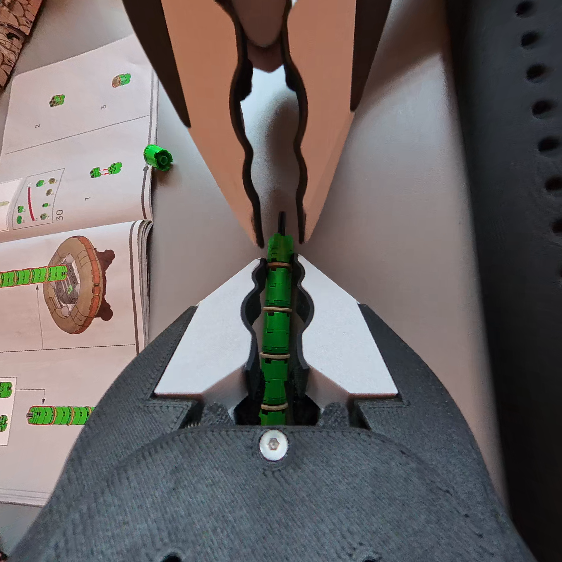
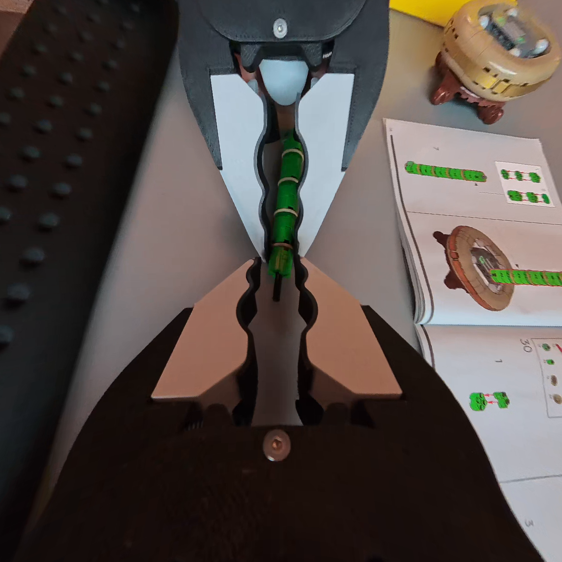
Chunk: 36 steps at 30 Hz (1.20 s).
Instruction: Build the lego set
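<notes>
Centre frame: left gripper [image 1: 279, 258] clamps segmented green brick stalk [image 1: 275, 328] w/ tan rings. Right gripper [image 2: 278, 261] stands parted, empty, tips facing it. Stalk light, joints prob. fragile; grip mid-length, not black axle tip [image 1: 281, 223].

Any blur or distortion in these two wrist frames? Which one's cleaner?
Left wrist view is cleaner: the green stalk and booklet are sharp, though wide-angle bending curves the booklet edges. Right wrist view is softer: the tan pot model is smeared, the stalk tip looks ghosted, and the right tongs body is very dark. No strong glare in either.
</notes>
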Available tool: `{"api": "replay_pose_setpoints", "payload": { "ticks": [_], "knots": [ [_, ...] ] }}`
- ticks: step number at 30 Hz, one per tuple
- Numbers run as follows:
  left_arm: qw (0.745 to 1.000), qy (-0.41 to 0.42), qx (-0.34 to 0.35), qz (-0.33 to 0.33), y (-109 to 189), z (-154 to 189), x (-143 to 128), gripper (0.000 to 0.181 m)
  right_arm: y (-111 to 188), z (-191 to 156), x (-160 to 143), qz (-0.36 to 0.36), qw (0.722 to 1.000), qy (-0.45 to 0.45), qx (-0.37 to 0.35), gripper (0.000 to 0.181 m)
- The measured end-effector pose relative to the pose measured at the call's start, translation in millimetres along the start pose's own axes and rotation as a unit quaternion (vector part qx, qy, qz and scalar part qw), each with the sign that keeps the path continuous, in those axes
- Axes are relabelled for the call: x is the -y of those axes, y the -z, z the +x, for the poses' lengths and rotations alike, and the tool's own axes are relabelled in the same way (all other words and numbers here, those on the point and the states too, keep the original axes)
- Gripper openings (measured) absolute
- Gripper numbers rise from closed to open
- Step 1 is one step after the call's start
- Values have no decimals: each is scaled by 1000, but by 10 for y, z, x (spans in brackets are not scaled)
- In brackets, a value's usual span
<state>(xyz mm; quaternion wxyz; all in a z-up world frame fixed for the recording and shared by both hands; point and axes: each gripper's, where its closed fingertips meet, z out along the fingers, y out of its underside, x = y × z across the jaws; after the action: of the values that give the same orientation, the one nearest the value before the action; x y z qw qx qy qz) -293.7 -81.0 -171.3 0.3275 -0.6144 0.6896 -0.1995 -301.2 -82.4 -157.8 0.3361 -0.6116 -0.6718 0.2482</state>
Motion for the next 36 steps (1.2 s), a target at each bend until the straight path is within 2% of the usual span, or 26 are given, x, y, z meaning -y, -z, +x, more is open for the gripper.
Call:
{"api": "replay_pose_setpoints", "payload": {
  "ticks": [14, 18, 20, 23, 26, 30, 32, 33, 36],
  "knots": [
    [1000, -4, -8, 3, 3, 17, 2, 16, -53, -7, -42, -11, 995, -83, 48, 15],
    [1000, 1, 2, 1, 26, -9, -2, 20, -53, 24, -45, -12, 997, -73, 34, 14],
    [999, 28, 25, 12, 143, -97, 31, 25, -41, 59, -54, -8, 998, -65, 20, 14],
    [989, 105, 62, 78, 502, -257, 133, 32, -11, 113, -57, 5, 996, -92, 11, 13],
    [964, 212, 82, 135, 835, -368, 134, 42, 71, 198, 13, 38, 991, -126, 1, 13],
    [905, 354, 30, 233, 1045, -192, 254, 32, 205, 313, 149, 105, 974, -200, 1, 13],
    [865, 419, -1, 275, 1063, -80, 297, 14, 256, 356, 191, 132, 963, -235, 6, 12],
    [837, 458, -22, 299, 1046, -46, 314, 9, 270, 366, 202, 140, 957, -252, 11, 12],
    [752, 556, -110, 337, 928, 15, 330, 14, 280, 380, 226, 154, 945, -288, 22, 11]
  ]
}}
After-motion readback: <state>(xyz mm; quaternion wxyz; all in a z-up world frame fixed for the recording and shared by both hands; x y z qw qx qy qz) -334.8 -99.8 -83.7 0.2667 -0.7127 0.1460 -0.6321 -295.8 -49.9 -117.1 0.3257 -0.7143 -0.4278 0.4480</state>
